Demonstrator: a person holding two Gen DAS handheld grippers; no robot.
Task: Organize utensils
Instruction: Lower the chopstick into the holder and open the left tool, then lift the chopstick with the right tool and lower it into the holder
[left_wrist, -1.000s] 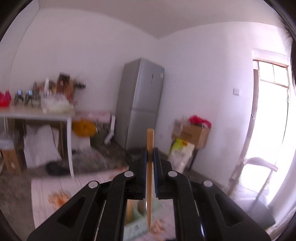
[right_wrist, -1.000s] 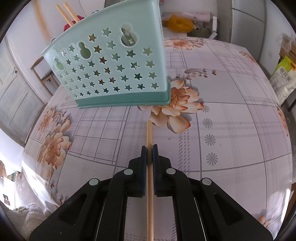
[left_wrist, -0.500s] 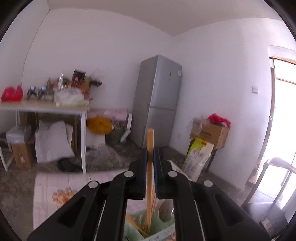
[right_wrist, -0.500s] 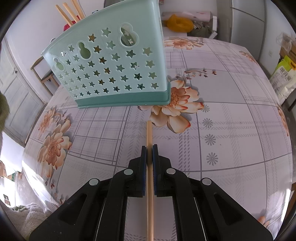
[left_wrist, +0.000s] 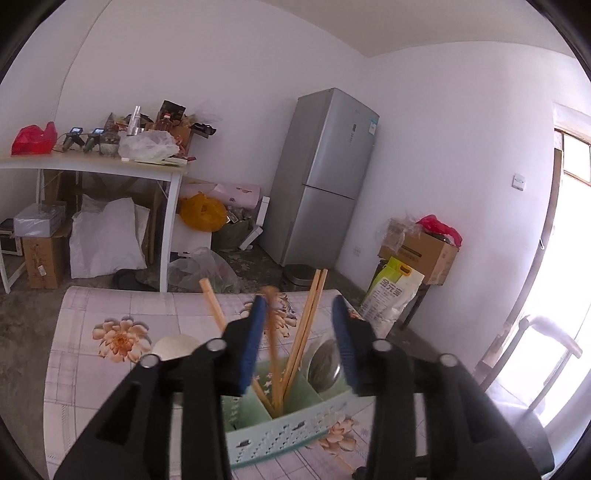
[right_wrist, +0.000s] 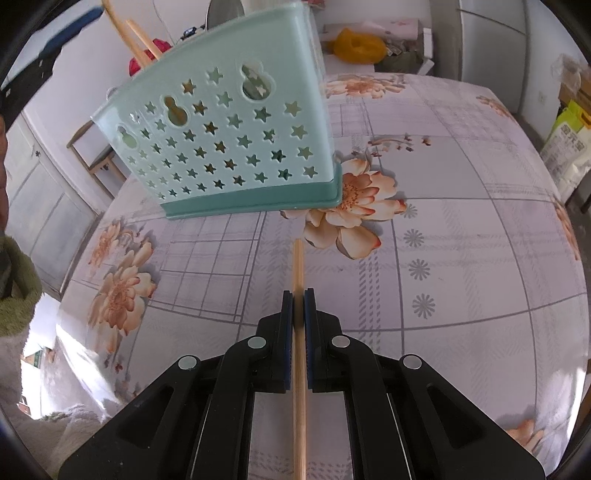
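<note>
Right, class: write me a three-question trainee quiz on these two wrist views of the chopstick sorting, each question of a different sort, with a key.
1. True or false: the left gripper is clamped on a chopstick.
2. What does the right gripper hold?
A. a spoon
B. a wooden chopstick
C. nothing
3. Fill in: the green utensil holder stands on the ____ tablecloth.

Key:
1. False. Its jaws have just been opening; a blurred chopstick stands free between them, in the holder with the other chopsticks.
2. B, jaws shut on it.
3. Flowered.
</note>
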